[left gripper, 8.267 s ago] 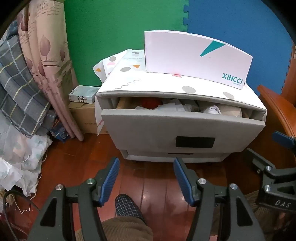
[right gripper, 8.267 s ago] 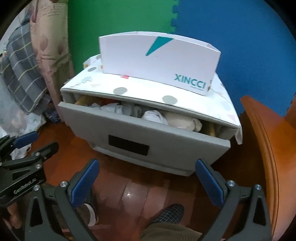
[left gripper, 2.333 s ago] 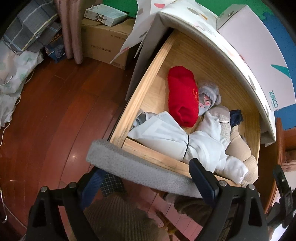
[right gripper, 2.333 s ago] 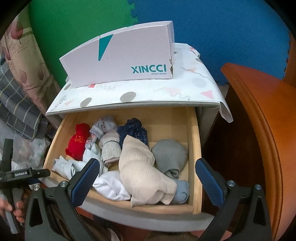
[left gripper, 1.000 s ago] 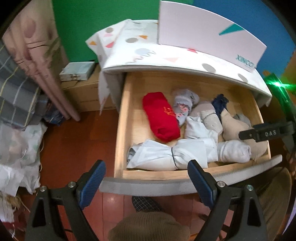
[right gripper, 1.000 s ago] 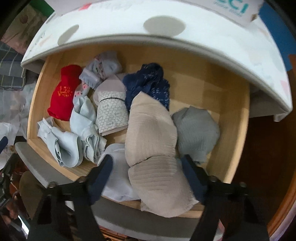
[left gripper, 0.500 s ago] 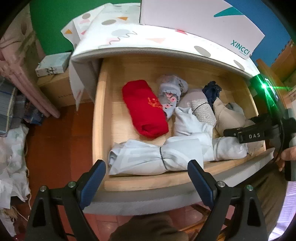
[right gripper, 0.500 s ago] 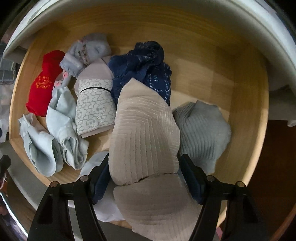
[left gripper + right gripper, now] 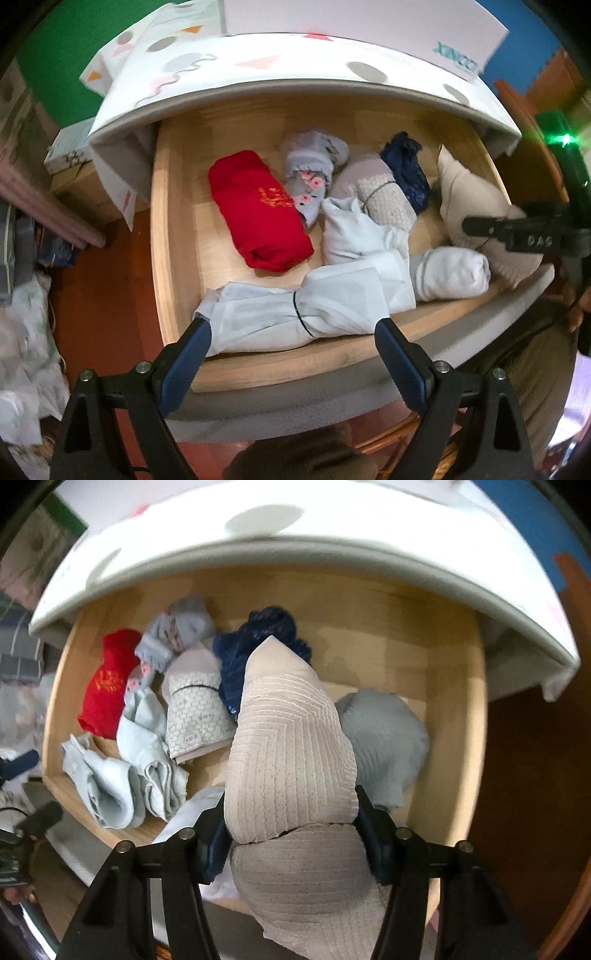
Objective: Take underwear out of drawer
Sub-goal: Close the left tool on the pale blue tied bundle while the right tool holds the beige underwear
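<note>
Underwear point(image 9: 291, 746) lies in the open drawer point(image 9: 173, 236), right gripper point(image 9: 291, 834) closing around it, left gripper point(image 9: 291, 354) spread empty, lift-out pending

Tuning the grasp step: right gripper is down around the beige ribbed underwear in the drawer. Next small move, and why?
Probably finish closing, then lift straight up. The right gripper straddles the beige ribbed underwear, its jaws closing with the fabric bulging between them. The piece lies over the navy lace item and beside the grey one, so a vertical pull should disturb them least. The left gripper hangs open at the drawer front.
</note>
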`<act>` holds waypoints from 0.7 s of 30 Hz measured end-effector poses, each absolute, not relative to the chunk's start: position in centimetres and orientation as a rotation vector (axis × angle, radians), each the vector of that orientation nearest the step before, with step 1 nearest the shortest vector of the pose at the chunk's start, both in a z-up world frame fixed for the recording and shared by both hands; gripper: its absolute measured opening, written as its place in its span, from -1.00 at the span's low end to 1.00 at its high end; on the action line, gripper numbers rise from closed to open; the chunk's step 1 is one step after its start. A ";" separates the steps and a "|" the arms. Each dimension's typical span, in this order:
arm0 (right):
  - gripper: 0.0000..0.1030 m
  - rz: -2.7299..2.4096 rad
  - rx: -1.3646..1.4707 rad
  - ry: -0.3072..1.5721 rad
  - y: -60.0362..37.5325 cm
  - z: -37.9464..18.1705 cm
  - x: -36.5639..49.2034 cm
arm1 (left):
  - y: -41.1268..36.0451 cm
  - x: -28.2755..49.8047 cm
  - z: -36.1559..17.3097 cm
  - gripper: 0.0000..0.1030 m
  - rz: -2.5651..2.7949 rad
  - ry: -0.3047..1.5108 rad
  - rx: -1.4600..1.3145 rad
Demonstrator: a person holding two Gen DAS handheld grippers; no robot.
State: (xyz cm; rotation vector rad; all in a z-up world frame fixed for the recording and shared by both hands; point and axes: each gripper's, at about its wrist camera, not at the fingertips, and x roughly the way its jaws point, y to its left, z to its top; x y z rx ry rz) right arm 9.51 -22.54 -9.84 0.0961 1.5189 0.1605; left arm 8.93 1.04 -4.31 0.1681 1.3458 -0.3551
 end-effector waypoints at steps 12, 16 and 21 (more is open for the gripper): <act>0.08 0.160 0.212 1.488 -26.2 -8.6 7.6 | 0.4 10.9 -6.8 0.80 -0.452 1.480 0.217; 0.09 0.167 0.182 1.486 -24.8 -8.3 8.1 | 0.0 12.1 -8.4 0.80 -0.451 1.542 0.193; 0.10 0.172 0.203 1.488 -23.4 -9.1 8.3 | -0.6 13.0 -9.6 0.80 -0.468 1.587 0.184</act>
